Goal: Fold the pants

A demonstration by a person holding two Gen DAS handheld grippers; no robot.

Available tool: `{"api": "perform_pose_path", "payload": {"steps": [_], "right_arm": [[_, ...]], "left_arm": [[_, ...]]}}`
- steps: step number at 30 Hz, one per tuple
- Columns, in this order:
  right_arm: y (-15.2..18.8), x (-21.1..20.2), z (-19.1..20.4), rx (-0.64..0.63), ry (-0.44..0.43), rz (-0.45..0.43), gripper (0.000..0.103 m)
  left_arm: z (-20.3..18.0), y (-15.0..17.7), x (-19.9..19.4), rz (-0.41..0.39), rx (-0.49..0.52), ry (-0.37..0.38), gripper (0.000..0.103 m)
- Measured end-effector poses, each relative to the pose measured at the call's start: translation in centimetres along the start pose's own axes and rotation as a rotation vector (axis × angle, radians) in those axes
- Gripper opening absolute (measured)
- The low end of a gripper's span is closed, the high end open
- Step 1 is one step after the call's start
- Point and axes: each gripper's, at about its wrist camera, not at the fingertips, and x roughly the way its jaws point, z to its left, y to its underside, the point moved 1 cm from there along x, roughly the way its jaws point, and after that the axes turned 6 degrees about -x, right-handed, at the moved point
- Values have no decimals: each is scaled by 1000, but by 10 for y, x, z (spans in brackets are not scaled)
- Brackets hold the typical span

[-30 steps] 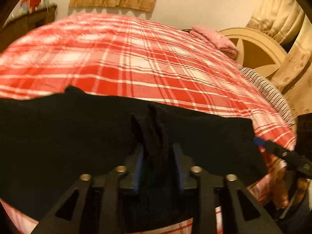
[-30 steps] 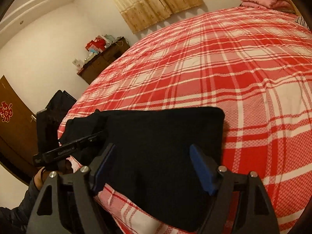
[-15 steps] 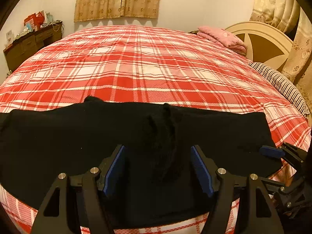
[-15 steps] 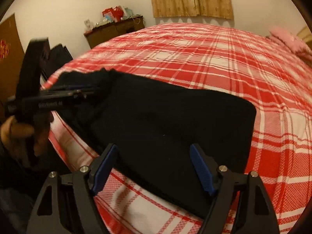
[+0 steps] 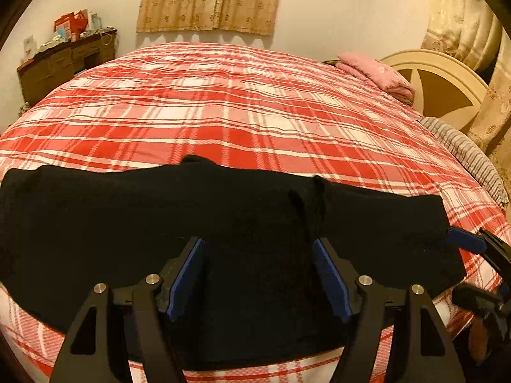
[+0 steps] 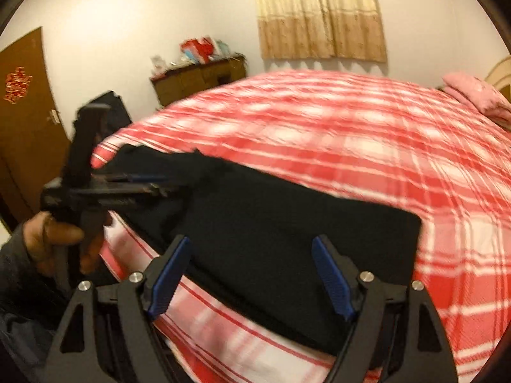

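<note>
The black pants [image 5: 223, 223] lie folded in a long flat band along the near edge of the bed; they also show in the right wrist view [image 6: 287, 239]. My left gripper [image 5: 258, 255] is open and empty, its blue pads just above the pants' middle, where a small ridge of cloth stands up. My right gripper [image 6: 252, 252] is open and empty over the pants' right end. The left gripper also shows in the right wrist view [image 6: 137, 188], held by a hand at the pants' far end.
The bed has a red and white plaid cover [image 5: 239, 111]. A pink folded cloth [image 5: 377, 73] lies by the cream headboard [image 5: 440, 83]. A wooden dresser [image 5: 64, 60] with clutter stands by the far wall. A brown door [image 6: 22, 111] is at left.
My left gripper let go of the pinched ridge of cloth, opened and drew back. My right gripper stayed open and swung to the right along the pants.
</note>
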Motion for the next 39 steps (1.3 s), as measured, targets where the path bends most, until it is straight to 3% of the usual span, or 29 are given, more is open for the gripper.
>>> {"api": "perform_pose_path", "payload": {"steps": [4,8,15,17,20,24,39], "right_arm": [[-17,30,19,-24,-62,15,83],[-12,83,22,16,-101,173,84],[-12,70,14,41,-144,119,84],[-13,63,11,58,-144,85,84],[-18,52,8,71,-133,29,84],[-19,56,10,87,-139,27,84],[-9,57,12,98,-148,45,84]], "left_arm": [[7,-7,-14,-30,1,-8,72],[33,-21,-31,-67,20,-94,72],[149,-31,-53,-91,-31,-387,72],[183,-31,-61,-100,-75,-432,72],[213,-29,-67,-113,-142,-425,72],[230,-25,-58,-92,-208,-335,72],[228,-27,-38,-70,-89,-348,70]]}}
